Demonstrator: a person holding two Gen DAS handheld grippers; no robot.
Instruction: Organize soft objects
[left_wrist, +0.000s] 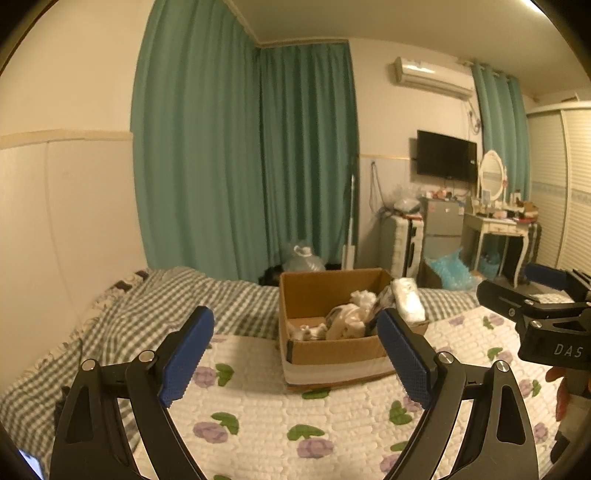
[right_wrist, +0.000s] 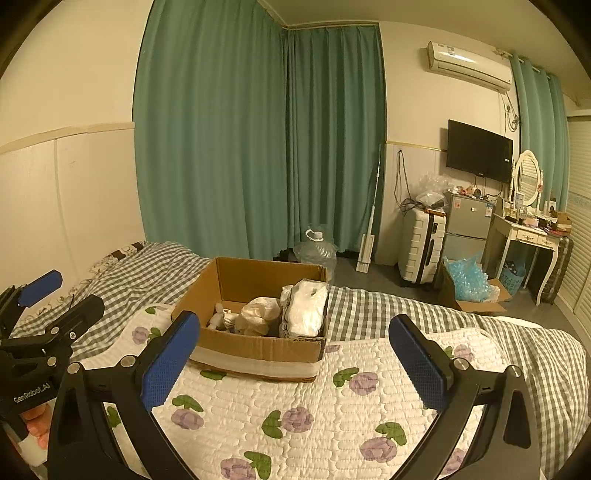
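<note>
An open cardboard box (left_wrist: 332, 352) (right_wrist: 258, 350) stands on the bed, on a white quilt with purple flowers (left_wrist: 295, 424) (right_wrist: 314, 406). Inside lie soft items: a beige crumpled bundle (left_wrist: 347, 319) (right_wrist: 258, 314), a white folded pack (left_wrist: 408, 299) (right_wrist: 308, 308) at the right side, and small white pieces (right_wrist: 221, 317). My left gripper (left_wrist: 295, 354) is open and empty, held above the quilt in front of the box. My right gripper (right_wrist: 295, 358) is open and empty, also short of the box. Each gripper shows in the other's view: the right one (left_wrist: 535, 299), the left one (right_wrist: 48, 299).
A grey checked blanket (left_wrist: 166, 306) (right_wrist: 424, 310) covers the bed behind the quilt. Green curtains (right_wrist: 258, 129) hang behind. On the floor beyond are a water jug (right_wrist: 316, 247), a white suitcase (right_wrist: 421, 243), a small fridge (right_wrist: 467, 221), a dressing table (right_wrist: 532, 236) and a box of blue packing (right_wrist: 469, 284).
</note>
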